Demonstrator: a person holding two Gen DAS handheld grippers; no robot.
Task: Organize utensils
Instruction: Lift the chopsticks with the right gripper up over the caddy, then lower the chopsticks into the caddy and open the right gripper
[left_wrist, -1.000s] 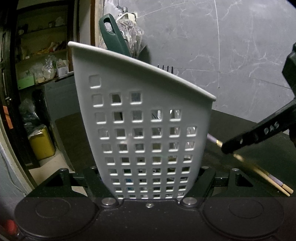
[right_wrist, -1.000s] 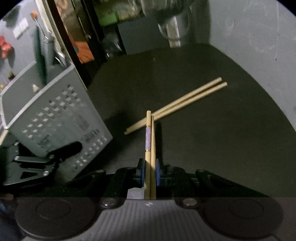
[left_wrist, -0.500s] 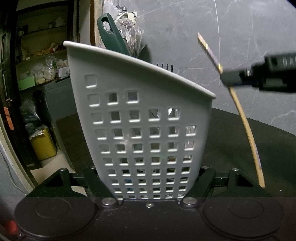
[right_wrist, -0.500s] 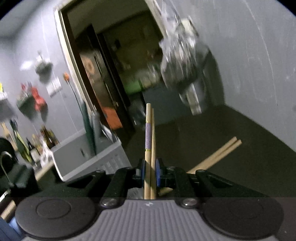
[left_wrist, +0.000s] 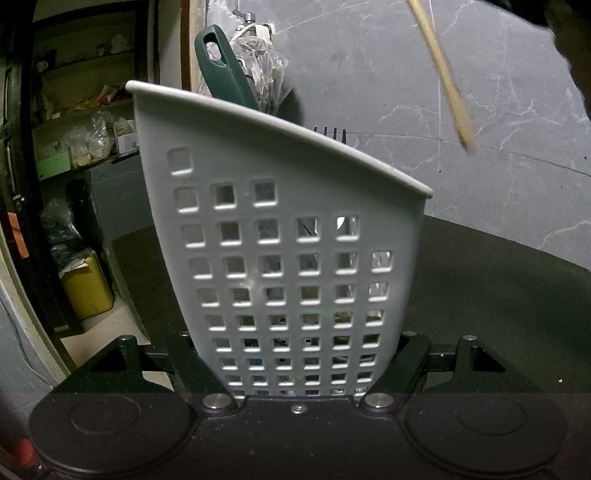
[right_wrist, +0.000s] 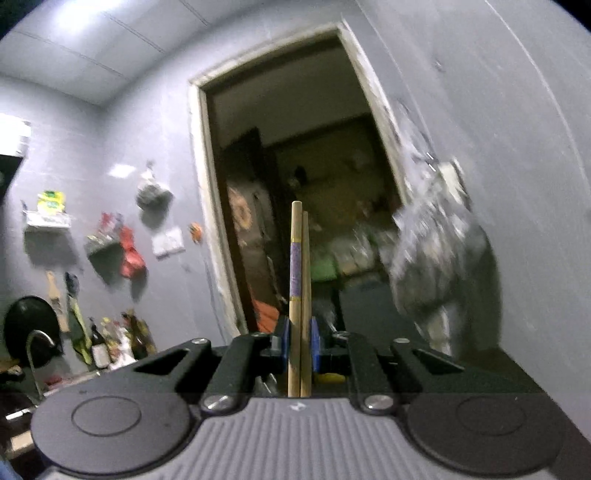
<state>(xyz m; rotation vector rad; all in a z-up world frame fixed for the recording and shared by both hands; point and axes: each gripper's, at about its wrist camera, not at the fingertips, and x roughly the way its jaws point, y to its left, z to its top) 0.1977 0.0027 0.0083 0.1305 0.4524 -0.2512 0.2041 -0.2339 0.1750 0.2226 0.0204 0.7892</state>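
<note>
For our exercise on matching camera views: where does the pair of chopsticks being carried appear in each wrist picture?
Left wrist view: the chopsticks slant down from the top edge, upper right, above the white basket.
Right wrist view: chopsticks upright at centre, clamped between the right gripper fingers.
Shared landmark: the doorway and the grey wall's hanging plastic bag.

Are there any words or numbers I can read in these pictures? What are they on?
None can be read.
Yellow-green packet on the wall shelf: print too blurred to read.
Purple band on the chopsticks held in the right gripper: pattern only, too small to tell.
White basket in the left gripper: no writing on the side that shows.
</note>
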